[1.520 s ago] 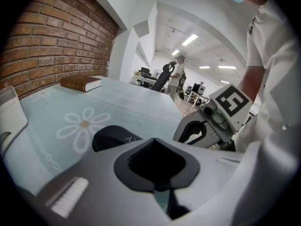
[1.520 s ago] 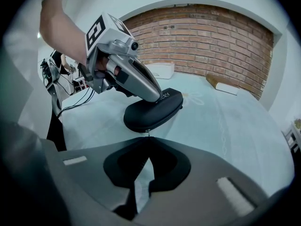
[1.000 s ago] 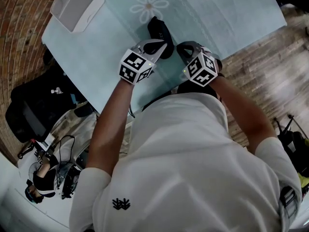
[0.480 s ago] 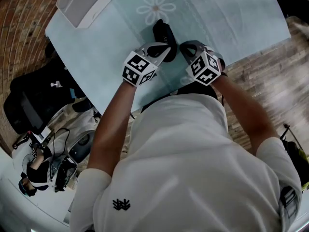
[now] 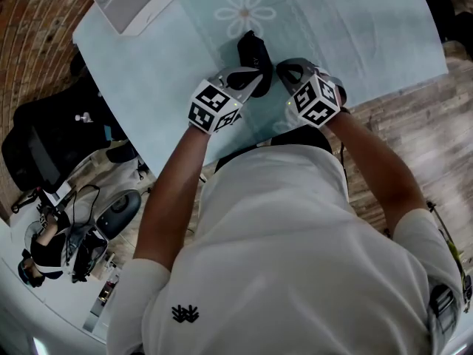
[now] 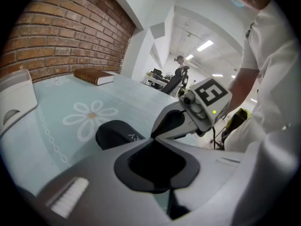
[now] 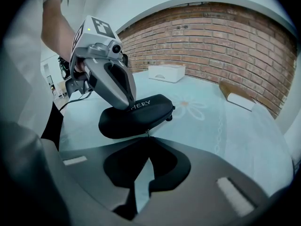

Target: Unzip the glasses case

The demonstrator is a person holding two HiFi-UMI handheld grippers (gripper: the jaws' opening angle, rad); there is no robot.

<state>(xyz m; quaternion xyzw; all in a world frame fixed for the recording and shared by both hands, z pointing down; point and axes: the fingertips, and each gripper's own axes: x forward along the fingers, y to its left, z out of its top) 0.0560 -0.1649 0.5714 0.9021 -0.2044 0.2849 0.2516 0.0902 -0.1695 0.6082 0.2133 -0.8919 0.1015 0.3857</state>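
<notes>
Pale-blue flowered tablecloth (image 5: 355,28) | black glasses case (image 5: 251,50) upper centre, lying flat | left gripper (image 5: 257,75) closed, tips on case top | right gripper (image 5: 279,69) pinching zipper pull (image 7: 146,133).

- Right hand-held gripper (image 7: 148,136): I read the jaws as together, tips pinching the small zip pull (image 7: 147,133) at the case's near edge.
- Glasses case (image 7: 141,117): black, white lettering, flat on the pale teal surface (image 7: 244,140).
- Left hand-held gripper (image 7: 129,105): tip pressed on the case top.
- Behind: white tray (image 7: 167,72), book (image 7: 237,98), brick wall (image 7: 225,36).
</notes>
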